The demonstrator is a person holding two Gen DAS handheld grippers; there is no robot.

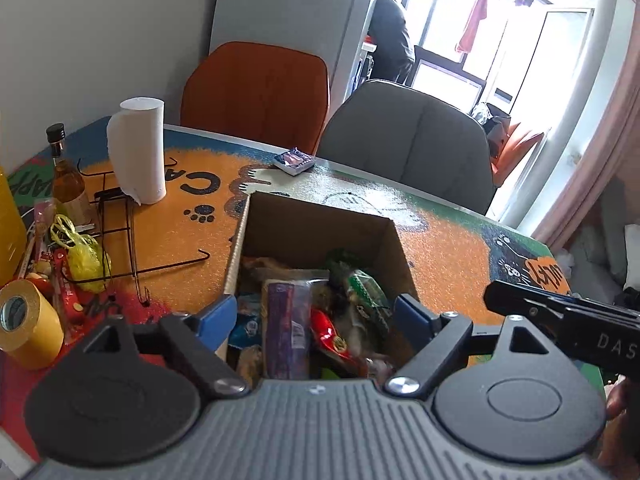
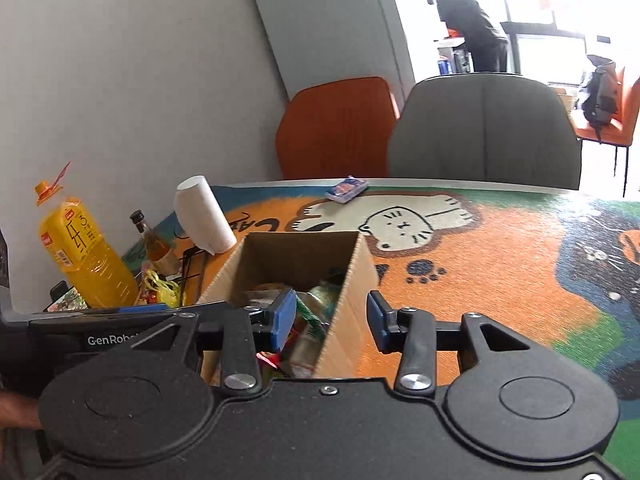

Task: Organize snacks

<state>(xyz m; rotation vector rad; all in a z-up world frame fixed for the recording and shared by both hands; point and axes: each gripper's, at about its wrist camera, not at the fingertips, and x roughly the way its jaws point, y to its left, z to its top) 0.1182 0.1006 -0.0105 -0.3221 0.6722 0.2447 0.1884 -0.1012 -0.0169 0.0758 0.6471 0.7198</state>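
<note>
Open cardboard box (image 1: 316,232) sits center frame on a table with a cartoon cat mat (image 1: 188,236), packed with snack packets: purple packet (image 1: 286,328) upright in the middle, red packet (image 1: 330,334) just right of it, green packet (image 1: 366,290) further right and up. Left gripper (image 1: 316,314) lower center of the left wrist view, blue pads spread wide on either side of the box opening, released, nothing pinched between them; left pad (image 1: 218,316) sits over the box's left wall, right pad over the right wall. Right gripper (image 2: 332,322) lower center of the right wrist view, jaws partly apart, straddling the box's right wall (image 2: 344,320) without pressing it, one blue pad (image 2: 282,320) over the snacks inside, the other outside over the mat; nothing grasped. One small blue packet (image 1: 295,161) lies alone near the table's far edge, upper center, well apart from the box. Left side of frame: paper towel roll (image 1: 138,148) upright, dark-capped bottle (image 1: 68,176), black wire rack (image 1: 124,236), yellow plastic bag (image 1: 82,254), yellow tape roll (image 1: 26,320) lower left, more red wrappers beside it. Yellow drink bottle (image 2: 84,252) at left in the right wrist view. Orange chair (image 1: 256,88) and grey chair (image 1: 408,144) behind the table. A person in dark clothes (image 2: 472,24) stands in the upper right background by the window.
</note>
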